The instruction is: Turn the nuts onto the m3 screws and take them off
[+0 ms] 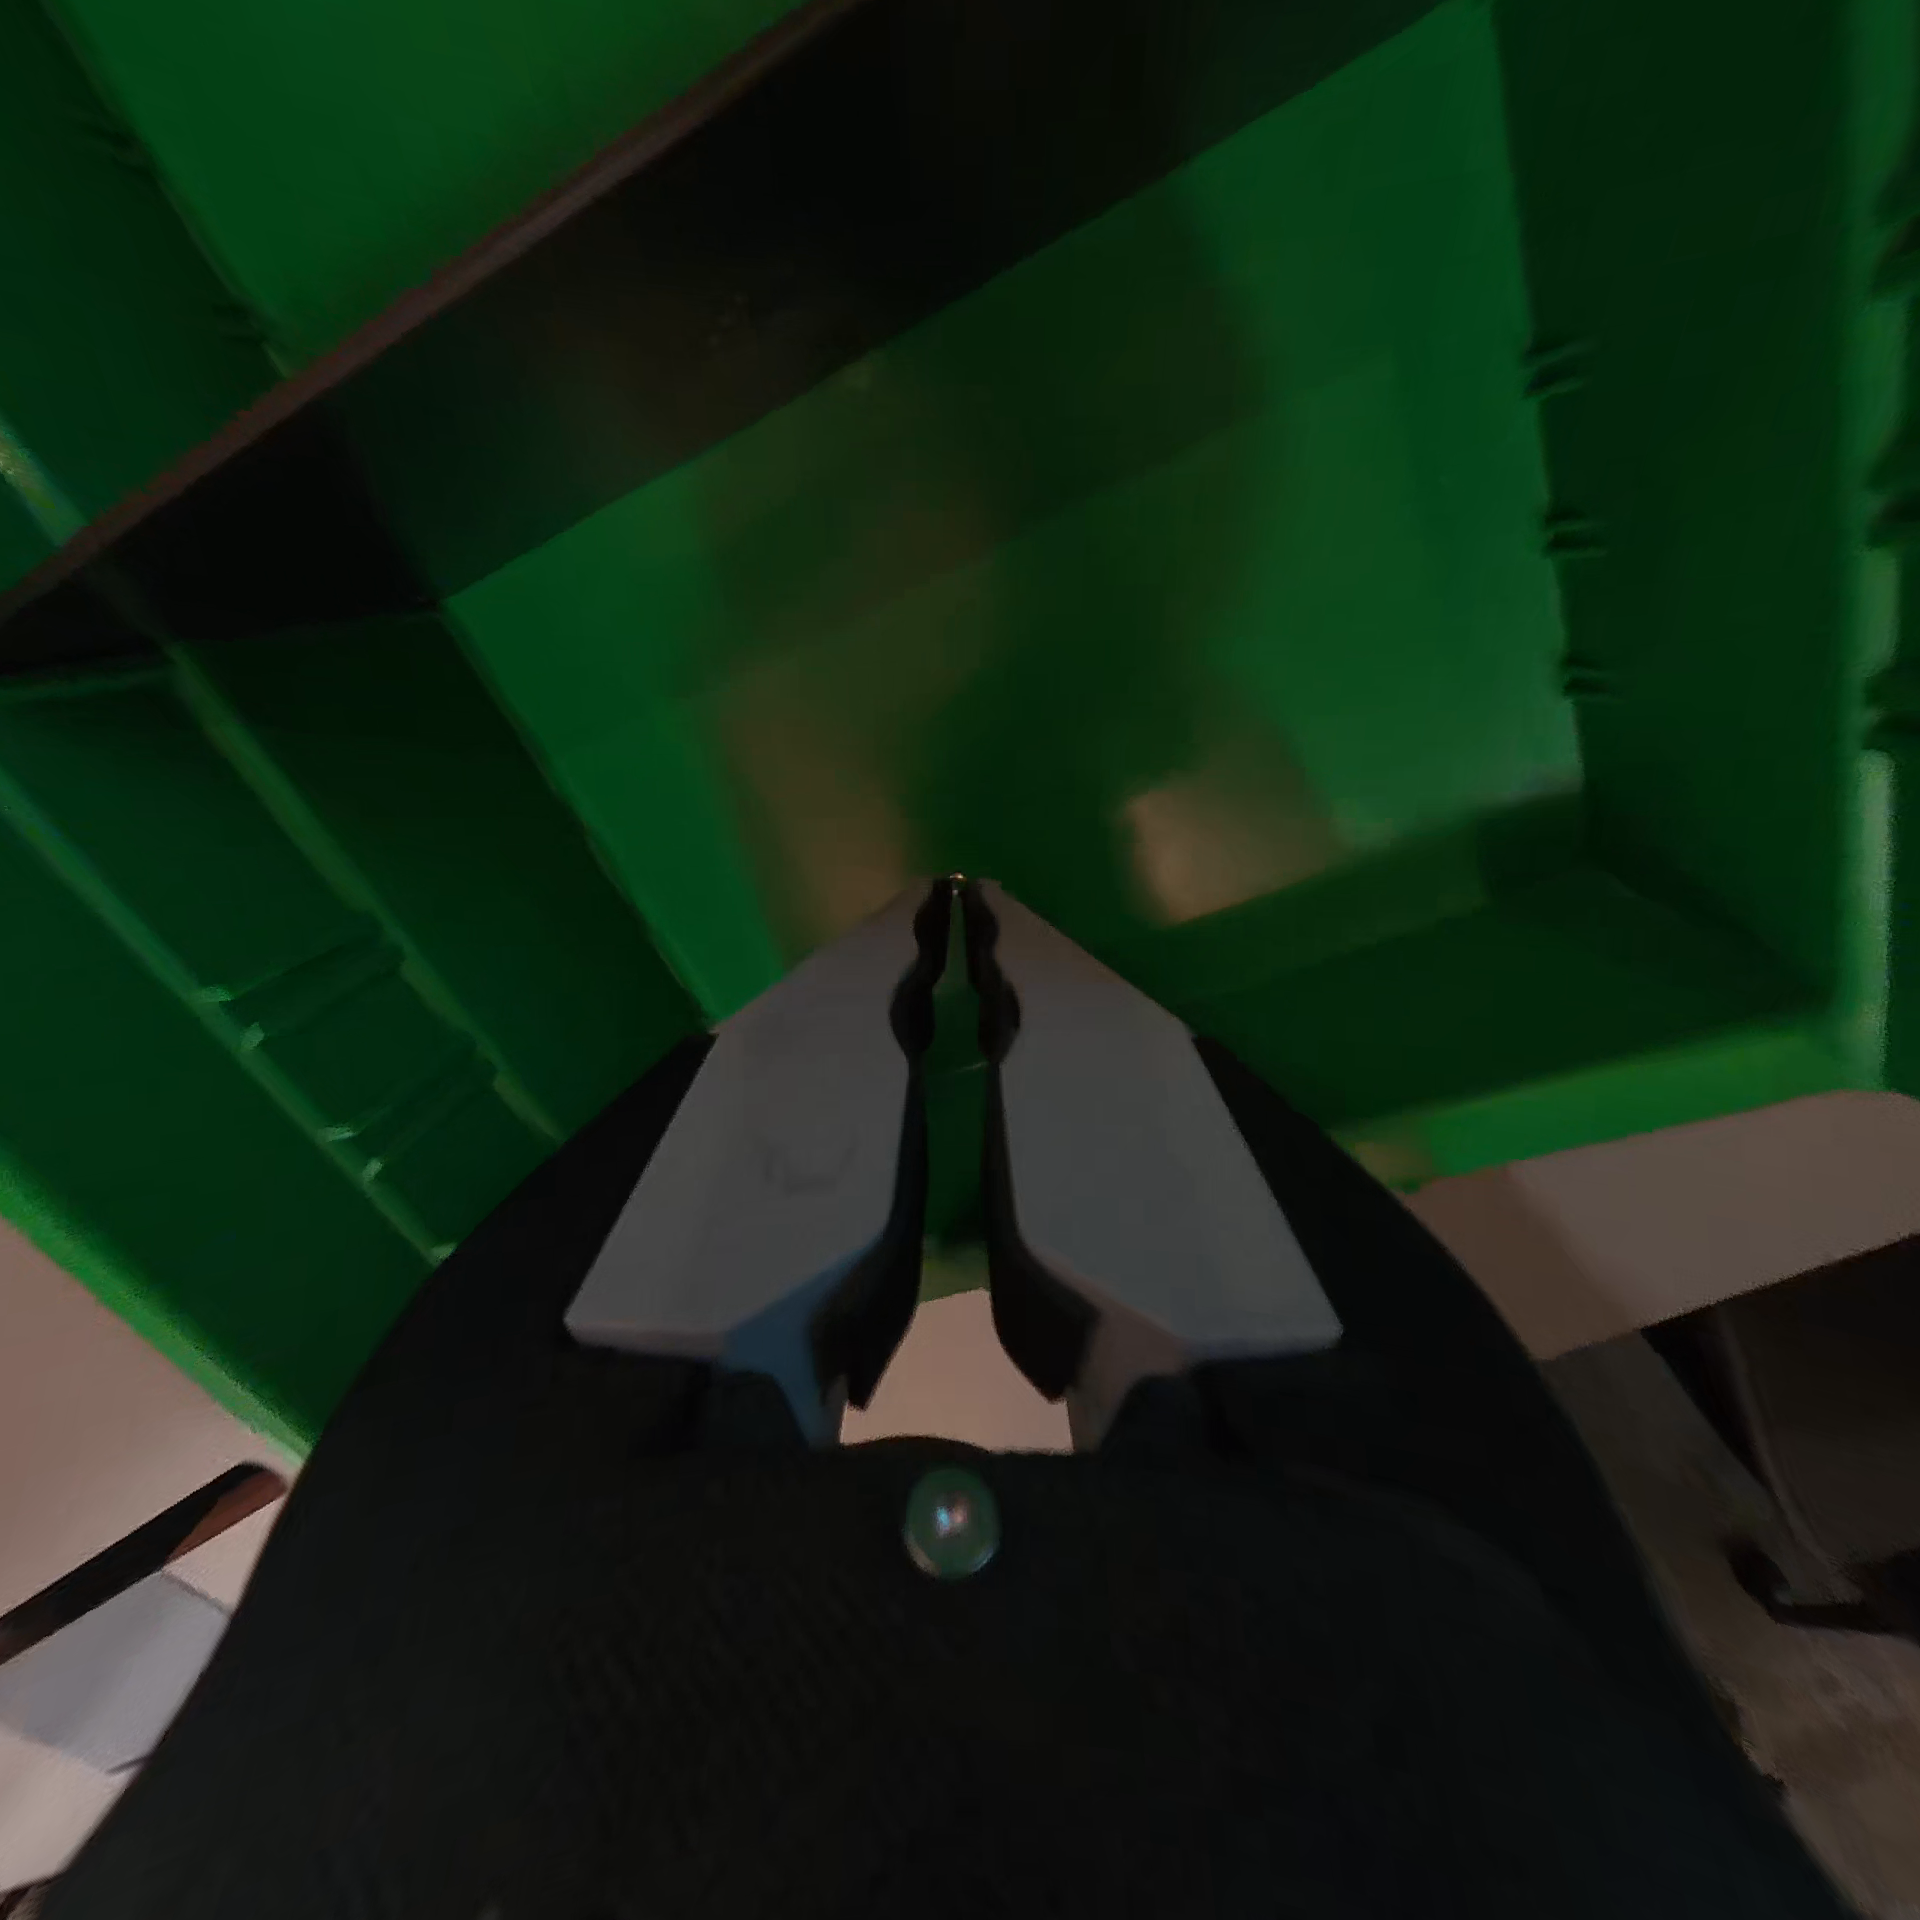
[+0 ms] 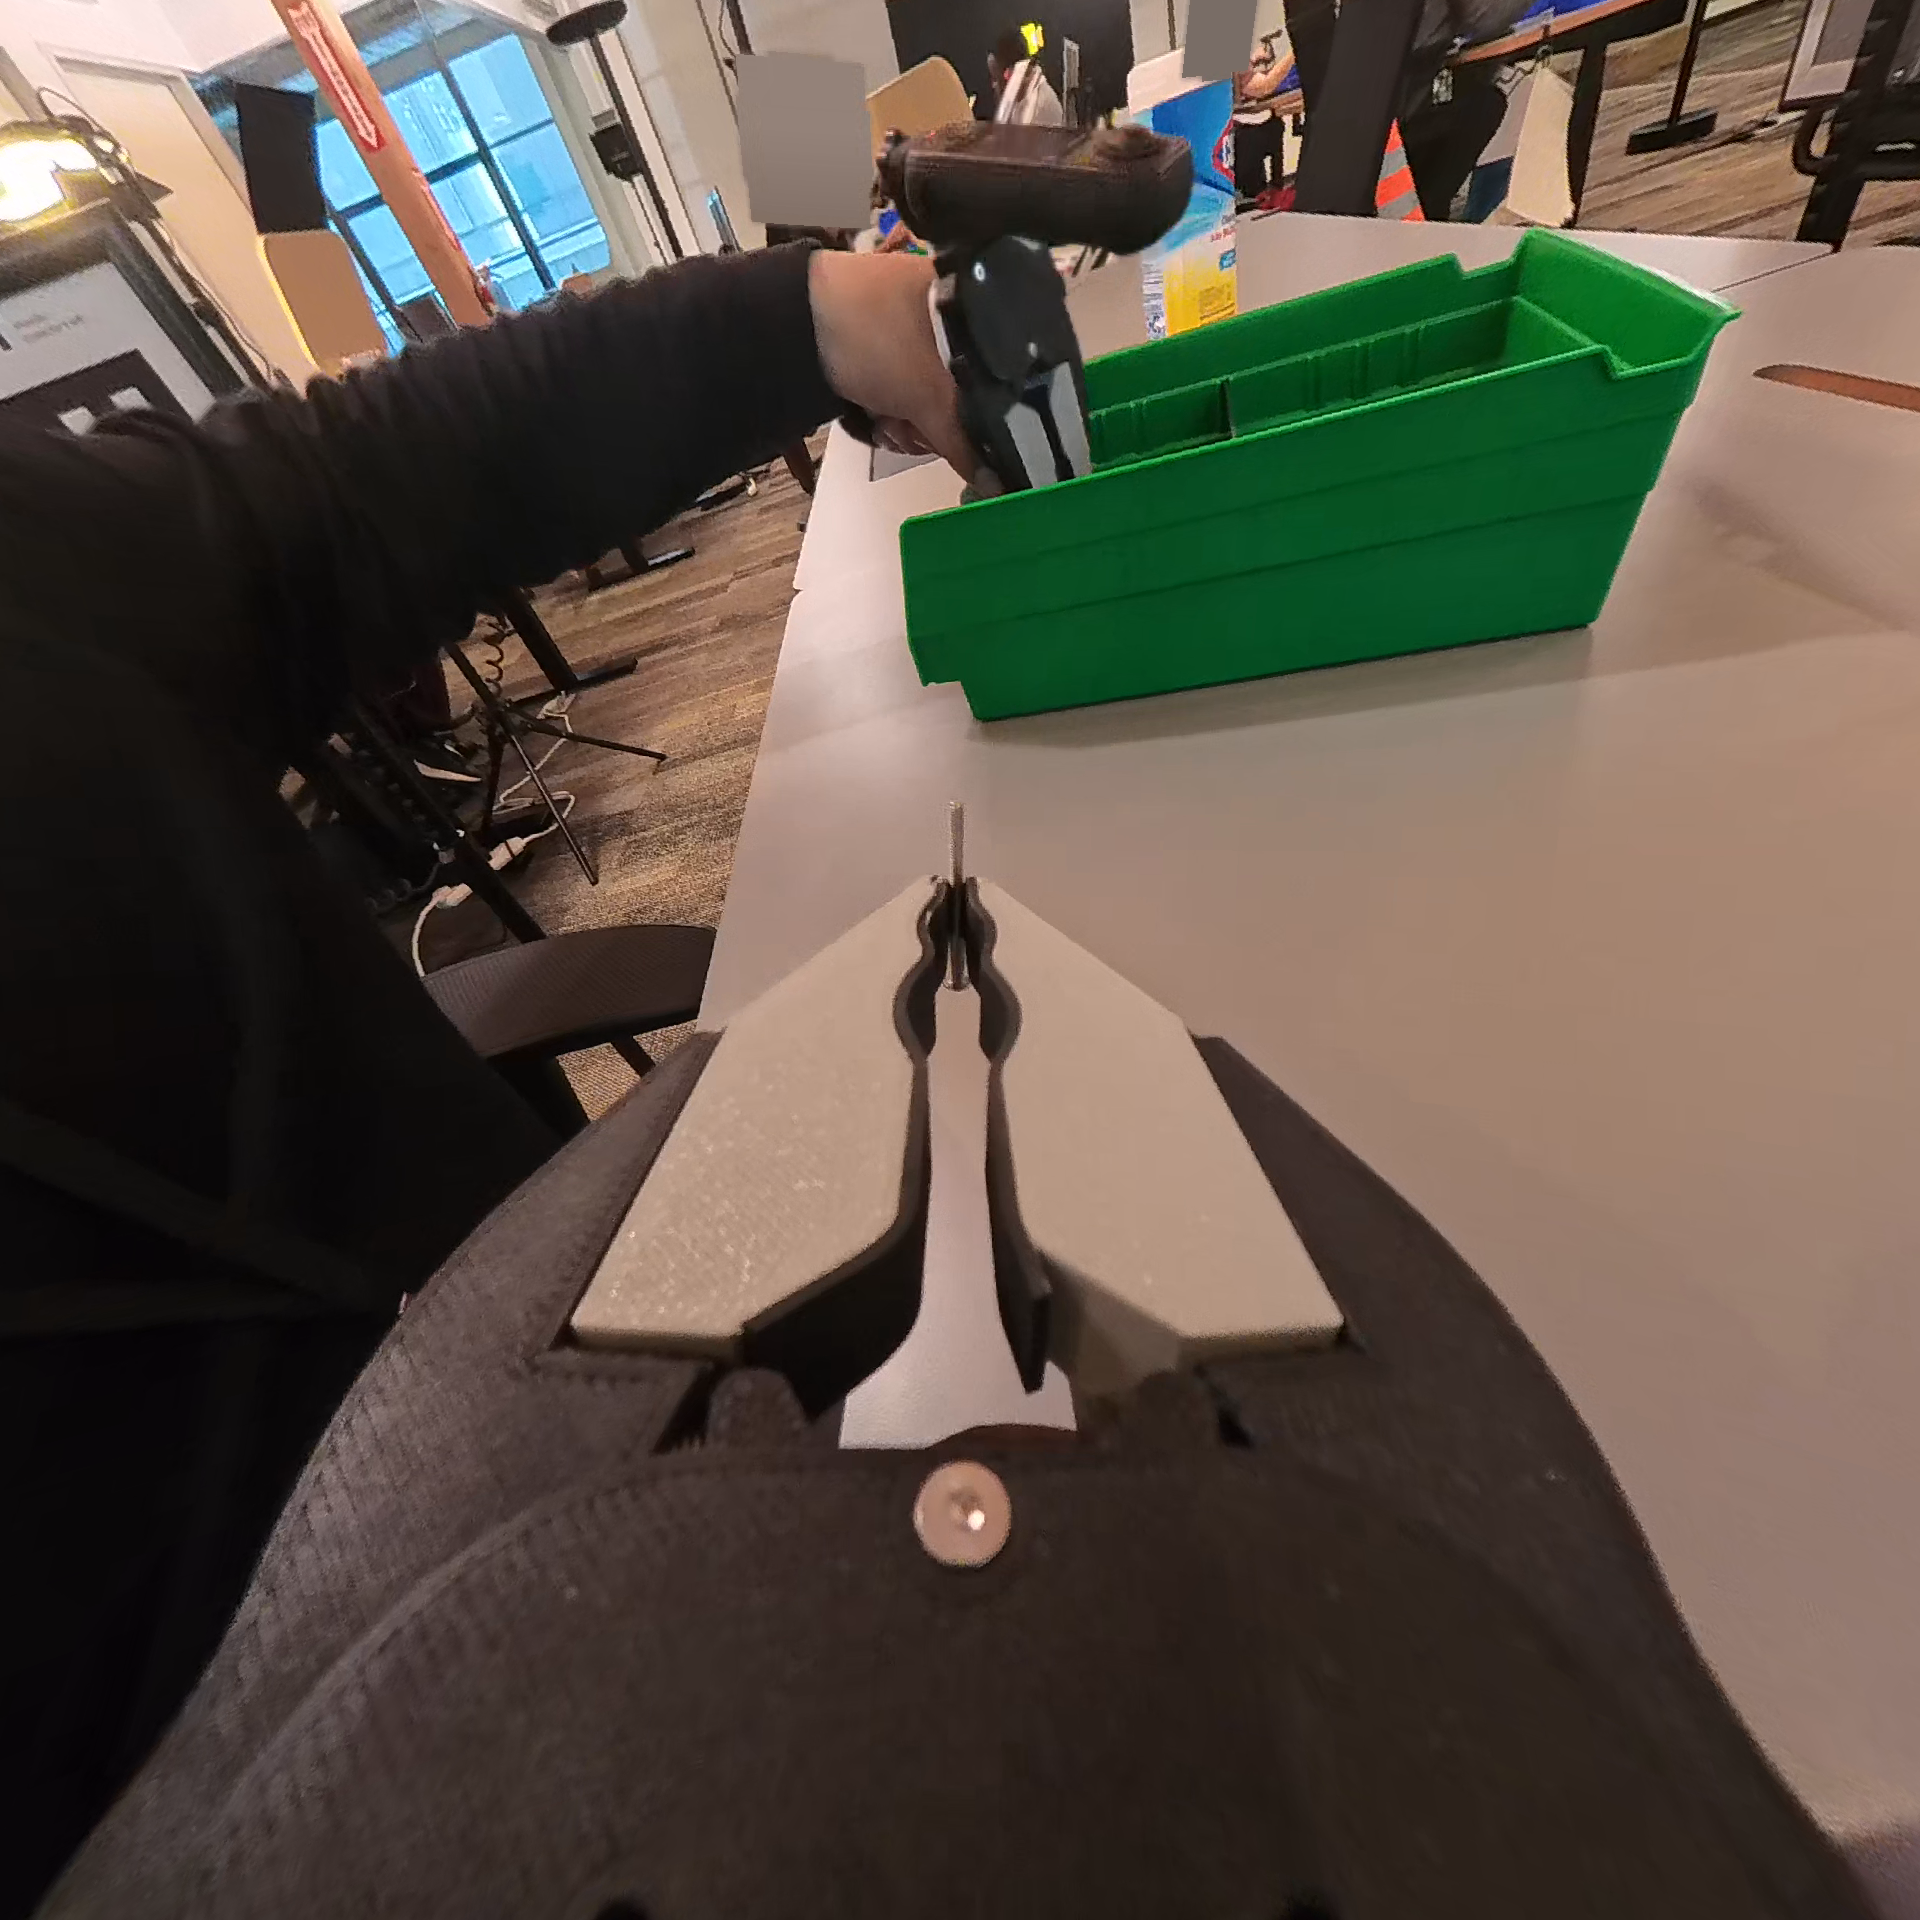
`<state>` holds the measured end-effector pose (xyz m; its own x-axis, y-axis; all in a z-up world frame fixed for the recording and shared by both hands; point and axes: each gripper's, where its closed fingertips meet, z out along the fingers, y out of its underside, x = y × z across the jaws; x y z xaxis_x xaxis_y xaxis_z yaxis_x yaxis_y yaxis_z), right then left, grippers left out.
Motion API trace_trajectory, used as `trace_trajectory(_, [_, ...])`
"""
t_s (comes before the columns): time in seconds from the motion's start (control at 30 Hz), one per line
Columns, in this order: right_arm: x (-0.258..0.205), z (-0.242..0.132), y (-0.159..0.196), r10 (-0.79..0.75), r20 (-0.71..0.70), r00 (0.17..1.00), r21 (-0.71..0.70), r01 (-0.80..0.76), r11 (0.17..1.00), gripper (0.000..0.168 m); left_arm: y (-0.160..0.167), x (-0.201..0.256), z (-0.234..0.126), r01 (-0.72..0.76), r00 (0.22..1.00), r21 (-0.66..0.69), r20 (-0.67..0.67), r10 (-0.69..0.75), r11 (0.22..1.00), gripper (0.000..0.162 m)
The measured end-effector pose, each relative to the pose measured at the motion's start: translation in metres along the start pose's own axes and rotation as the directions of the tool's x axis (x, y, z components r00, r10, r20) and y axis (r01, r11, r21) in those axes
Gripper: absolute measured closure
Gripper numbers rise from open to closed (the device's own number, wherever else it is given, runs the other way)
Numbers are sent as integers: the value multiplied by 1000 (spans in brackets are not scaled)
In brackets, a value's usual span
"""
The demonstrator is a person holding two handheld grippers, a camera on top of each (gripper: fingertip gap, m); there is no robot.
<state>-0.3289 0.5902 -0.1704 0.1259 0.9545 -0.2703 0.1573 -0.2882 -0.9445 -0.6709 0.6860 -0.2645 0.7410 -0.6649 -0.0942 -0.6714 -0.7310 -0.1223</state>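
Observation:
My right gripper is shut on a thin silver M3 screw. The screw stands upright between the fingertips, above the grey table. In the right wrist view, a hand in a black sleeve holds the left gripper's body tipped down into the near left end of a green bin. Its tips are hidden behind the bin wall. In the left wrist view, my left gripper is shut inside a compartment of the green bin. A tiny metallic nut glints at its tips.
The bin has dividers and sits at the table's far left. A white and blue wipes canister stands behind it. A black chair is at the table's left edge. Other desks and people are far behind. My hands' fingertips stand some 35 centimetres from each other.

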Motion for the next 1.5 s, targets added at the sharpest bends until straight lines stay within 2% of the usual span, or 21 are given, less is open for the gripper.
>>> trace_trajectory(0.33, [3, 0, 2, 2, -11, 1000, -6, -2, 1000, 168, -1, -2, -13, 16, 999, 88, -40, -12, 996, 161])
trace_trajectory(0.6, [10, 2, 11, -56, -67, 996, -83, 50, 995, 168, -22, 14, -54, -51, 996, 344, -52, 73, 938, 161])
trace_trajectory(0.73, [15, 1, 15, -82, -89, 993, -111, 72, 991, 168, -45, 40, -85, -147, 985, 507, 0, 170, 850, 161])
trace_trajectory(0.87, [19, 0, 17, -96, -97, 991, -135, 82, 987, 168, -73, 84, -112, -267, 953, 632, 62, 295, 727, 161])
trace_trajectory(1.03, [26, -4, 22, -145, -107, 984, -206, 121, 971, 168, -111, 168, -133, -381, 867, 763, 99, 488, 522, 161])
trace_trajectory(1.2, [37, -7, 30, -256, -117, 960, -349, 201, 915, 168, -149, 250, -115, -437, 758, 826, 126, 639, 355, 161])
trace_trajectory(1.33, [54, -11, 42, -381, -147, 913, -482, 270, 834, 168, -178, 285, -91, -424, 725, 867, 152, 672, 262, 161])
trace_trajectory(1.5, [71, -12, 62, -487, -139, 862, -605, 316, 731, 168, -199, 294, -61, -462, 725, 848, 191, 662, 261, 161])
